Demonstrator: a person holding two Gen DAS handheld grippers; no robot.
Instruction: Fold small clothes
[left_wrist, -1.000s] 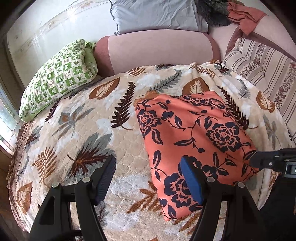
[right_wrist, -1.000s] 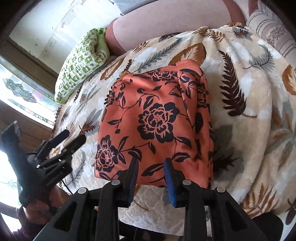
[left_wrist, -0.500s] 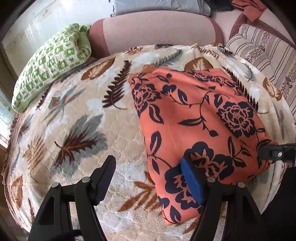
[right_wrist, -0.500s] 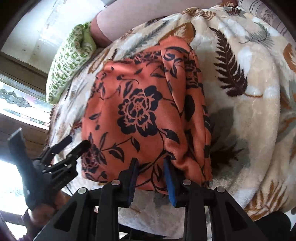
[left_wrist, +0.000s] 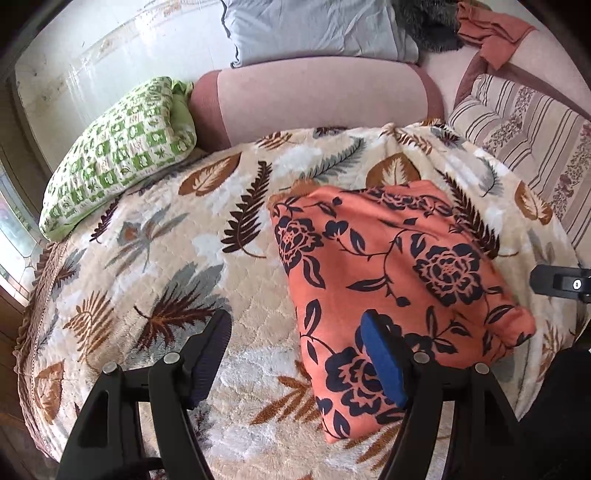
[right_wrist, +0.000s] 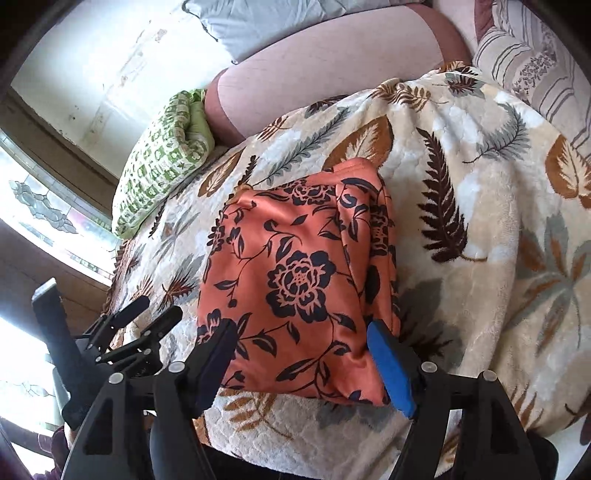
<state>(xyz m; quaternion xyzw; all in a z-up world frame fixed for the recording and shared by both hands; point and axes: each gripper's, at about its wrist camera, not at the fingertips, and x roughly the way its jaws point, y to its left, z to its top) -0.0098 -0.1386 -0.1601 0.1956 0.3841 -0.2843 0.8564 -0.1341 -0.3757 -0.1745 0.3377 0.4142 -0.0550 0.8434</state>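
An orange garment with dark floral print (left_wrist: 391, 280) lies folded into a rough rectangle on the leaf-patterned blanket (left_wrist: 177, 258); it also shows in the right wrist view (right_wrist: 295, 288). My left gripper (left_wrist: 295, 362) is open and empty, over the garment's near left edge, its right finger above the cloth. My right gripper (right_wrist: 306, 362) is open, its fingers spread on either side of the garment's near edge, holding nothing. The left gripper also shows at the left of the right wrist view (right_wrist: 147, 317).
A green patterned pillow (left_wrist: 118, 155) lies at the back left. A pink bolster (left_wrist: 317, 99) and a grey pillow (left_wrist: 314, 29) stand behind the blanket. Striped cushions (left_wrist: 524, 133) are at the right. A window (right_wrist: 40, 206) is on the left.
My right gripper has opened and let go of the garment's near edge. Both grippers have drawn back a little from the garment, which now lies flat.
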